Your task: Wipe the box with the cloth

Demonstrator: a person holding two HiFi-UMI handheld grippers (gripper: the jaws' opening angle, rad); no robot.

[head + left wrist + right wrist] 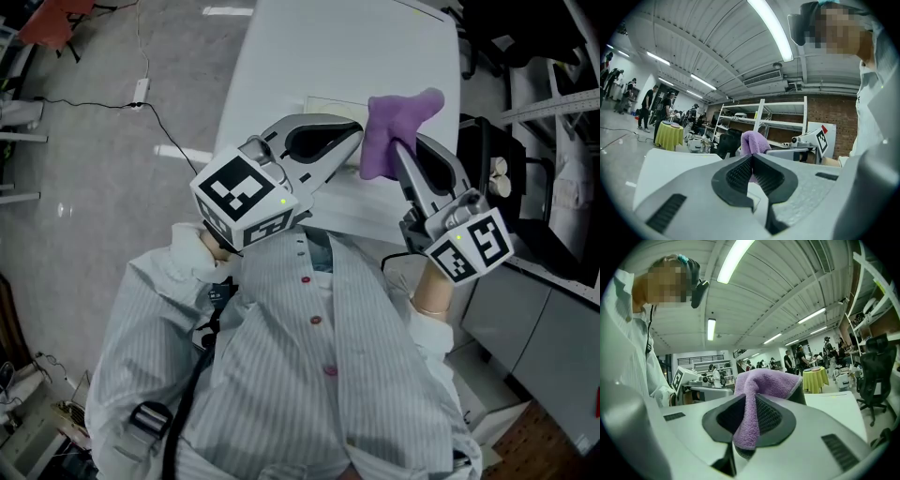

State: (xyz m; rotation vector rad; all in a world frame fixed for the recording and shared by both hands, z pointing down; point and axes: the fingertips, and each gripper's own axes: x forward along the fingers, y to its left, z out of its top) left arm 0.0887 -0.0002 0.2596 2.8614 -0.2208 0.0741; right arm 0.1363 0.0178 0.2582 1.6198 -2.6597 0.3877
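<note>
Your right hand-held gripper [401, 148] is clenched on the cloth [398, 127] — a purple, fuzzy terry piece. It is pinched near its middle, with a bunched end standing above the jaws and a short tail hanging between the pads. The cloth is held up off the tabletop [300, 56], over the box [330, 109]. The box is a flat, pale thing at the near end, largely covered by both grippers. Your left hand-held gripper [352, 137] has its jaws pressed together with nothing between them. Its tip is just beside the cloth; contact cannot be confirmed.

The far half of the tabletop lies bare. To your left is open floor [84, 159] crossed by a cable [164, 131]. To your right a black chair [487, 150] stands close against the tabletop's edge.

The box shows only in the head view. The right gripper view alone shows the cloth [764, 380] folded over and draped down between the ribbed pads. The left gripper view gives just the cloth's top [754, 140] beyond the closed jaws, with shelving [759, 117] behind.
</note>
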